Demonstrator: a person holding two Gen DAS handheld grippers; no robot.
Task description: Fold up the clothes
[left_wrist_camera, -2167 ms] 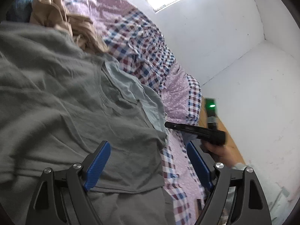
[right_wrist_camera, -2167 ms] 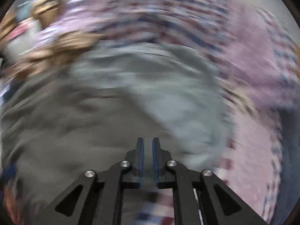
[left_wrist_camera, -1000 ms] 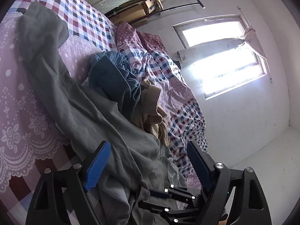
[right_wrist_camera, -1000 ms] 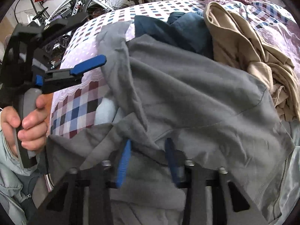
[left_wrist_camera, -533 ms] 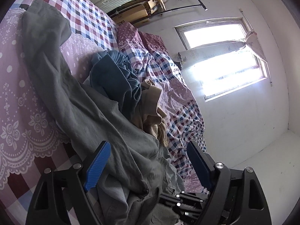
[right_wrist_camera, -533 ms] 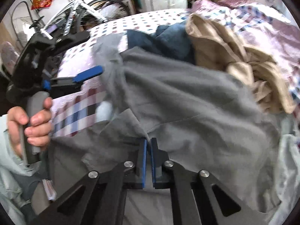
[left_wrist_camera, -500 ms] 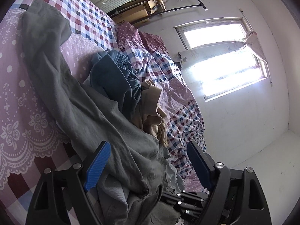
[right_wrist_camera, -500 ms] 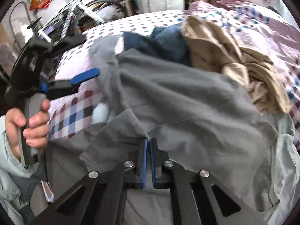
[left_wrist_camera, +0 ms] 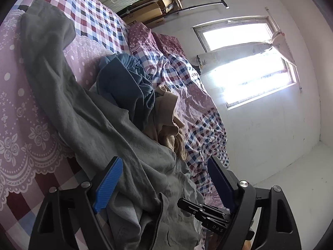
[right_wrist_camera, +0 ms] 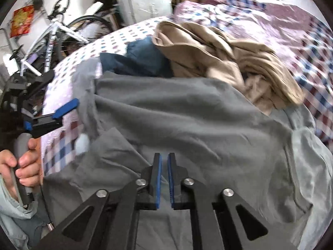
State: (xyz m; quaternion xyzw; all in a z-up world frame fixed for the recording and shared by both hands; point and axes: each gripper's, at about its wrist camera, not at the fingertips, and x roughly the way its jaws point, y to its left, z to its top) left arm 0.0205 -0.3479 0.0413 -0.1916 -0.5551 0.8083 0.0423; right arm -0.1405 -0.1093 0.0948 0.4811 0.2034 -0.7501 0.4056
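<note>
A dark grey garment (right_wrist_camera: 187, 120) lies spread across the bed, over a lighter grey-green garment (right_wrist_camera: 308, 166). My right gripper (right_wrist_camera: 164, 162) has its blue pads nearly together on a fold of the dark grey garment near its front edge. My left gripper (left_wrist_camera: 164, 179) is wide open and empty, held above the same grey garment (left_wrist_camera: 87, 112), one long part of which trails away up the bed. The left gripper also shows in the right wrist view (right_wrist_camera: 62, 112), off to the left of the cloth. The right gripper's tip shows in the left wrist view (left_wrist_camera: 199, 210).
A blue garment (left_wrist_camera: 124, 79) and a tan garment (right_wrist_camera: 224, 54) lie bunched behind the grey one. The bed has a pink lace and checked cover (left_wrist_camera: 20, 112). A bicycle (right_wrist_camera: 56, 33) and boxes stand beyond the bed. A bright window (left_wrist_camera: 249, 70) is in the white wall.
My right gripper has shut on a fold of the dark grey garment and moved it forward across the bed. My left gripper stays open and has hardly moved.
</note>
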